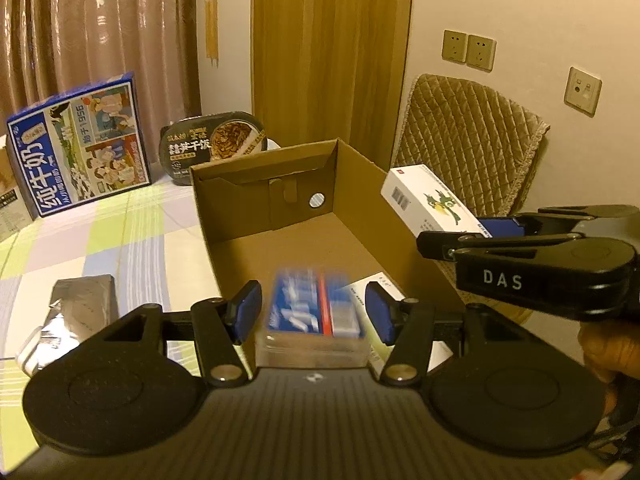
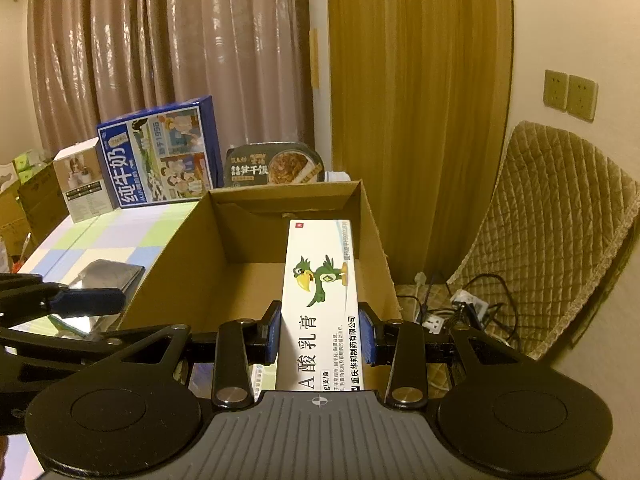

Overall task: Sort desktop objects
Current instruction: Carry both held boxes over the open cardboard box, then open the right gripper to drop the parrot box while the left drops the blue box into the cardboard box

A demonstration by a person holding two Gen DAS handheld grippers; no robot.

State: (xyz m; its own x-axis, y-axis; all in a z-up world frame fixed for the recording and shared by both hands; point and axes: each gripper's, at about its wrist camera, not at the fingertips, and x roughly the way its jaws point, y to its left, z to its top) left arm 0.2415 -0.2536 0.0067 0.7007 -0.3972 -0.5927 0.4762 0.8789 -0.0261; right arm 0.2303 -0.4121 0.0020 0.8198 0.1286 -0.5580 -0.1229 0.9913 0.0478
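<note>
Grippers first: we find the right gripper (image 2: 322, 334) clamped on a white ointment box (image 2: 320, 300), held over the open cardboard box (image 2: 172, 276). The left gripper (image 1: 312, 314) stands with its pads clear of a blurred blue-and-white pack (image 1: 314, 316), which seems to be dropping into the carton. We judge one risk: released from here, the long box could catch the carton's right wall and tip out.

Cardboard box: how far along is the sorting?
Done: a white packet already lies in the cardboard box. In hand: the right hand-held gripper grips the parrot-print carton; a blurred blue pack sits between the left hand-held gripper pads. Left: the silver pouch.
</note>
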